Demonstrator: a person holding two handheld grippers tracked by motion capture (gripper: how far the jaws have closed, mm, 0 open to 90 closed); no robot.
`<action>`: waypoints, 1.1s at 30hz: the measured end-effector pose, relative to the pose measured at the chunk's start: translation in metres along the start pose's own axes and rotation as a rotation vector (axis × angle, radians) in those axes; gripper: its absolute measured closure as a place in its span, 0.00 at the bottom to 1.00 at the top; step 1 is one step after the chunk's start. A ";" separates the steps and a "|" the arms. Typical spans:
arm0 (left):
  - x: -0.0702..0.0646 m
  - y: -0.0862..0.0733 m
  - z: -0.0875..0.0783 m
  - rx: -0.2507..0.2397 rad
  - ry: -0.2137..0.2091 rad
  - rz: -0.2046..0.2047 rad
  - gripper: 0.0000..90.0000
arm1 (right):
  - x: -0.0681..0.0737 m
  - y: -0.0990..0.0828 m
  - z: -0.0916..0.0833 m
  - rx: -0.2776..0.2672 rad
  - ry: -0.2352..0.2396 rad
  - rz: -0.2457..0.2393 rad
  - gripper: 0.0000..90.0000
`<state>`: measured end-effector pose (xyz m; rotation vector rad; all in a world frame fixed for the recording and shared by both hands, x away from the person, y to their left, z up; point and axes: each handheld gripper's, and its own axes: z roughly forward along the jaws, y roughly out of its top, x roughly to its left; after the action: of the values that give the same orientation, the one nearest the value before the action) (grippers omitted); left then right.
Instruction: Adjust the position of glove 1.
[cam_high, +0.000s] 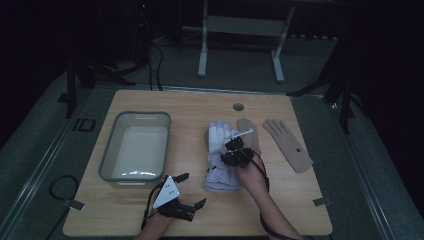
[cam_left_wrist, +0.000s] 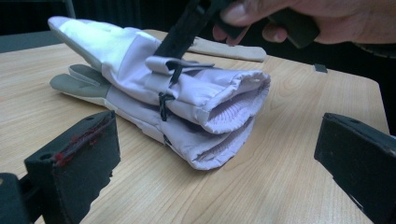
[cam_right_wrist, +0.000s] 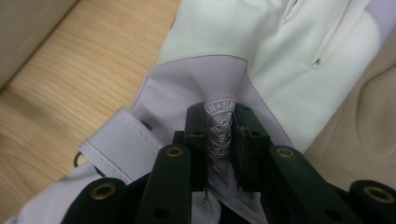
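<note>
At the left of the surface (cam_high: 125, 220) stands one grey tub (cam_high: 113, 150), open and holding nothing that can be seen; just in front of it, near the front edge, the left gripper (cam_high: 193, 190) hovers with its jaws spread wide and nothing between them, and in the left gripper view they point toward the cuff end of the lilac ski gloves (cam_left_wrist: 187, 112); these lie near the middle of the surface, two of them stacked one on the other and clipped together, cuffs toward the person; the right gripper (cam_right_wrist: 219, 135) is down on top of the pair, and in the right gripper view its jaws are closed tight on a small printed fabric tab (cam_right_wrist: 218, 128) sewn to the upper glove; so the step in hand looks like the pick-up of the lilac pair, with the grip made and the lift not yet begun; the next move probably calls for a straight rise so that the tab bears the weight of both gloves, then a carry leftward over the tub's rim, with the open left gripper free to take the cuff if the pair sags or swings; to the right lie two tan knit gloves (cam_high: 287, 144), flat and apart from each other, one touching the lilac pair and partly under the right hand, the other farther right; in all, one tub, two lilac gloves, two tan gloves.
</note>
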<state>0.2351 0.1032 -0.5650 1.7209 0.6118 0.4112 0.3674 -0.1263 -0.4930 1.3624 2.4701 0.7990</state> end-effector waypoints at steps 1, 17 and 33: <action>0.000 0.000 0.000 -0.001 0.000 0.001 0.00 | 0.000 -0.001 0.002 0.003 0.003 -0.007 0.86; 0.000 0.000 0.000 0.000 0.015 -0.001 0.00 | 0.000 -0.007 -0.012 -0.065 0.093 -0.142 0.58; 0.005 0.001 0.000 0.019 0.079 -0.044 0.00 | -0.035 -0.025 -0.044 -0.239 0.227 -0.177 0.12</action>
<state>0.2391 0.1056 -0.5646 1.7123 0.7118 0.4449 0.3497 -0.1814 -0.4725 1.0042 2.5123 1.2173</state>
